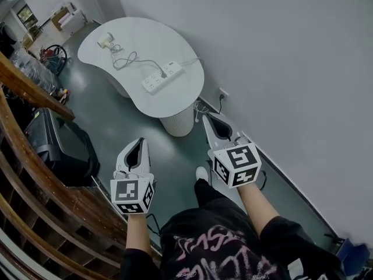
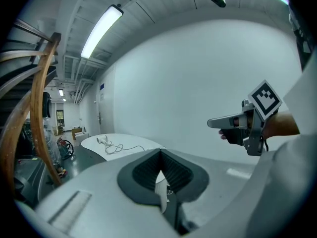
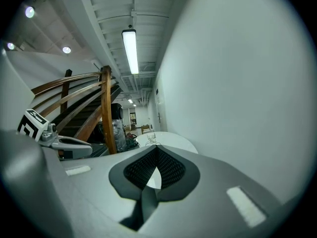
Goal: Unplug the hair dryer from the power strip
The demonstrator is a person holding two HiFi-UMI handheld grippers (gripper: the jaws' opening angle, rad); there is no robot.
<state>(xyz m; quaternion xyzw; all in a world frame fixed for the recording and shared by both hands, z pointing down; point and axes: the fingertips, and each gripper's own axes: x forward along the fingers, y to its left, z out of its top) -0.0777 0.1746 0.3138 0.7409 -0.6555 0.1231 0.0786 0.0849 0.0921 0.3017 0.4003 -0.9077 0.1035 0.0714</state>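
Note:
A white hair dryer (image 1: 106,41) lies at the far end of a white curved table (image 1: 180,95). Its grey cable (image 1: 129,59) loops across the top to a plug (image 1: 164,73) seated in a white power strip (image 1: 161,78). Both grippers hang well short of the table, over the floor. My left gripper (image 1: 141,140) is shut and holds nothing. My right gripper (image 1: 208,116) is also shut and empty, nearer the table's ribbed pedestal (image 1: 179,121). The left gripper view shows the hair dryer (image 2: 101,140) and cable (image 2: 120,147) far off beyond its shut jaws.
A curved wooden stair railing (image 1: 41,168) runs along the left, with a black case (image 1: 61,146) beside it. A plain wall (image 1: 291,69) bounds the right side, with a wall socket (image 1: 224,94) near the pedestal. The person's white shoe (image 1: 201,174) stands on the grey floor.

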